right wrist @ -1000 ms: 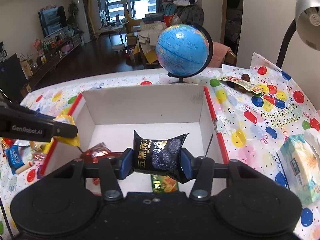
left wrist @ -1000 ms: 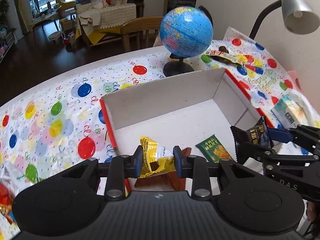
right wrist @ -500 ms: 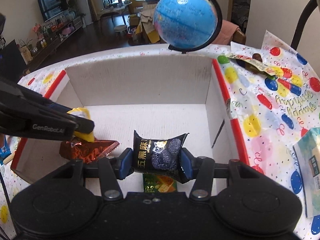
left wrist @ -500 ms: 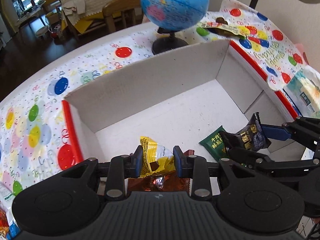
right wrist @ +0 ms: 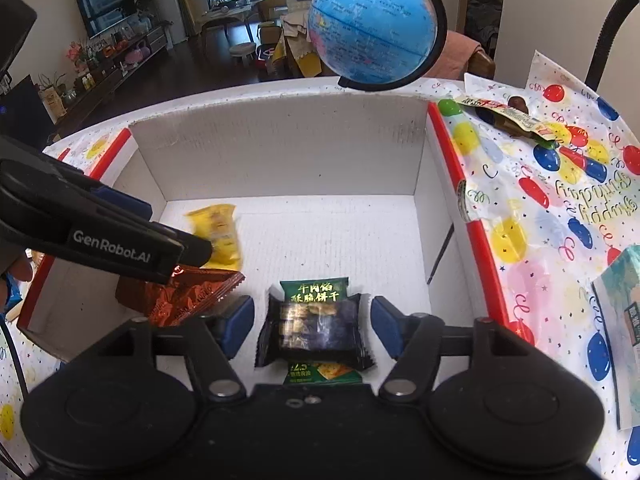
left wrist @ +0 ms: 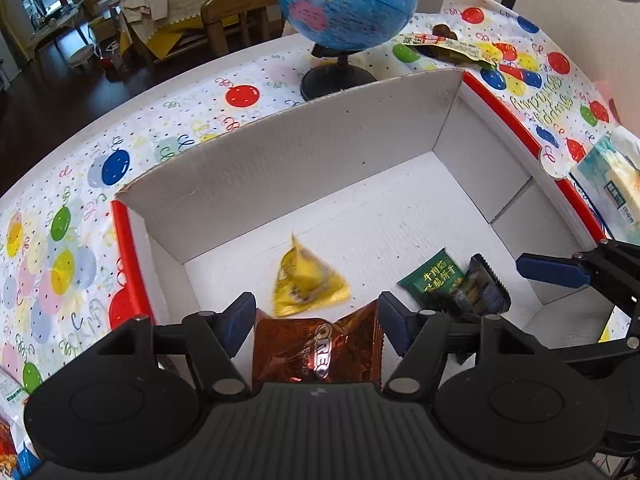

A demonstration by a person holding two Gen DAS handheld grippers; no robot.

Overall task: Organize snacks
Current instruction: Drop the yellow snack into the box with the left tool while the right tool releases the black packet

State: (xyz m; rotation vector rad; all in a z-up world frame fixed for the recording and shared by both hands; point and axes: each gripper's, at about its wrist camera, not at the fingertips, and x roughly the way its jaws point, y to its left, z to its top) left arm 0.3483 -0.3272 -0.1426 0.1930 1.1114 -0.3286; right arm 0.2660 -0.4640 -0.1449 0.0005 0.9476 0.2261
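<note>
inside the white box point(left wrist: 320, 168), both grippers — left gripper point(left wrist: 318, 318) and right gripper point(right wrist: 312, 326) — gape empty; yellow packet point(left wrist: 306, 284) and black packet point(right wrist: 316, 330) lie loose, light, crinkly, slippery — best pinched at sealed edges.

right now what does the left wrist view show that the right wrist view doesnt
Only the left wrist view shows the globe's black base and the wooden chair behind the table. Only the right wrist view shows the TV and the person's fingertips behind the left gripper. Both show the white box, the yellow packet, orange Oreo pack, green biscuit packet, dark packet lying on it, and the right gripper, jaws apart.
</note>
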